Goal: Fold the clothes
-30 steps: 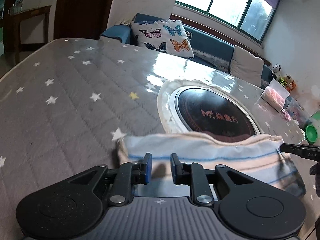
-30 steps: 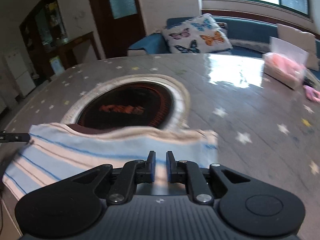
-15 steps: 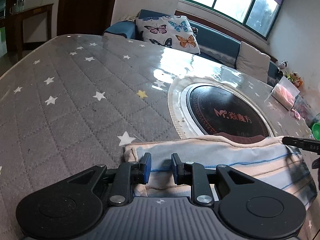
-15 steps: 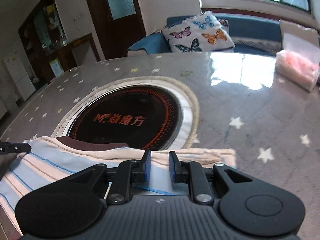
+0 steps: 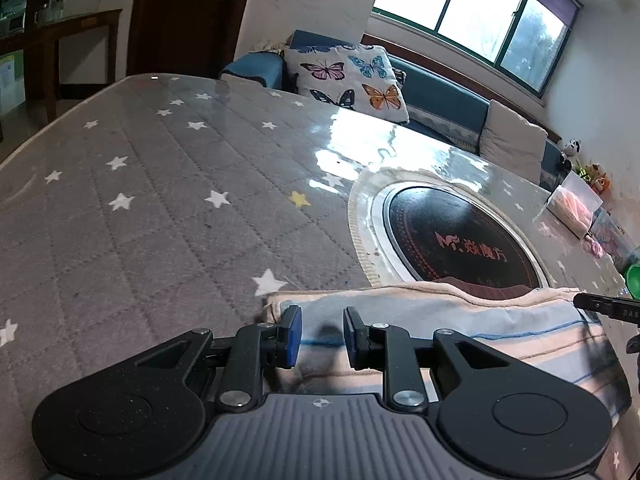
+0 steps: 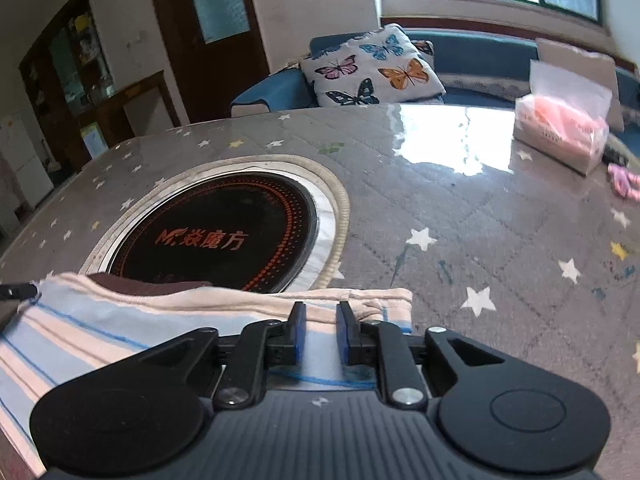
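Observation:
A striped garment (image 5: pixel 460 320) in pale blue and cream with thin blue lines lies folded flat along the near side of the star-patterned table (image 5: pixel 160 220). Its far edge overlaps the rim of a black round cooktop (image 5: pixel 460 240), and a dark maroon layer shows there. My left gripper (image 5: pixel 320 324) hangs over the garment's left end, pads apart with cloth lying below the gap. My right gripper (image 6: pixel 320 320) sits over the garment (image 6: pixel 120 320) at its right end. Its pads stand a little apart and do not press on the cloth.
The cooktop (image 6: pixel 224 240) is set into the table's middle. A clear bag of pink tissue (image 6: pixel 560 136) and a pink item (image 6: pixel 624 180) sit at the far right, with a green object (image 5: pixel 632 280) near the right edge. Beyond the table stands a sofa with a butterfly cushion (image 5: pixel 352 80).
The garment's far edge has dropped lower in both views and lies flat, uncovering more of the cooktop. The right jaws have parted slightly. The left jaws keep the same gap.

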A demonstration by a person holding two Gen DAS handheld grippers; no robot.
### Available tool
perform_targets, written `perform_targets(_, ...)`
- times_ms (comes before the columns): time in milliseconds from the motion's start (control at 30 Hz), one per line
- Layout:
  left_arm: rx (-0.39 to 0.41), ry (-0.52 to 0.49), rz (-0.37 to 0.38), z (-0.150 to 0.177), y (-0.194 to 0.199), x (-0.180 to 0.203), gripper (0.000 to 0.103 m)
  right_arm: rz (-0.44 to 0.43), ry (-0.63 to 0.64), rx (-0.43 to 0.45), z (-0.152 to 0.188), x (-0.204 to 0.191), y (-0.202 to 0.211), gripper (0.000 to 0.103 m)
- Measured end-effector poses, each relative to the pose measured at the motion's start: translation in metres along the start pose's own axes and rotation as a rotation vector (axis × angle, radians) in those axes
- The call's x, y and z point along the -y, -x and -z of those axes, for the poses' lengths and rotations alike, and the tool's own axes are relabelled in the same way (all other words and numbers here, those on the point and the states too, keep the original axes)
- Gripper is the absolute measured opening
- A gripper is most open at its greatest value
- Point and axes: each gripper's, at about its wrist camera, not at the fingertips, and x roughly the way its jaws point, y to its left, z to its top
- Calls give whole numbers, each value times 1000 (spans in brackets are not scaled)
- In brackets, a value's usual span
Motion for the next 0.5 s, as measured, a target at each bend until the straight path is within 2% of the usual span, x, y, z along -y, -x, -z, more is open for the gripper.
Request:
perform_targets(67, 10, 0, -5, 1, 5, -2, 34, -8, 34, 4, 1, -10, 8, 19)
perform_targets(100, 17, -4, -21, 2, 7, -2, 48, -23, 46, 3, 1, -16, 11, 20)
perform_targets(133, 23, -12, -40, 3, 8, -2, 50, -41, 62, 1, 1, -22, 15, 24)
perform_targets(200, 12, -20, -42, 3, 5, -5, 49, -73, 105, -2, 3, -38, 21, 27)
perform_targets(333, -9, -19, -65, 4, -2, -11, 47, -179, 220, -17, 9, -84, 31, 27)
perform_targets(500, 1, 6, -64, 8, 6, -21, 48, -301, 353, -45, 17, -145, 38, 31)
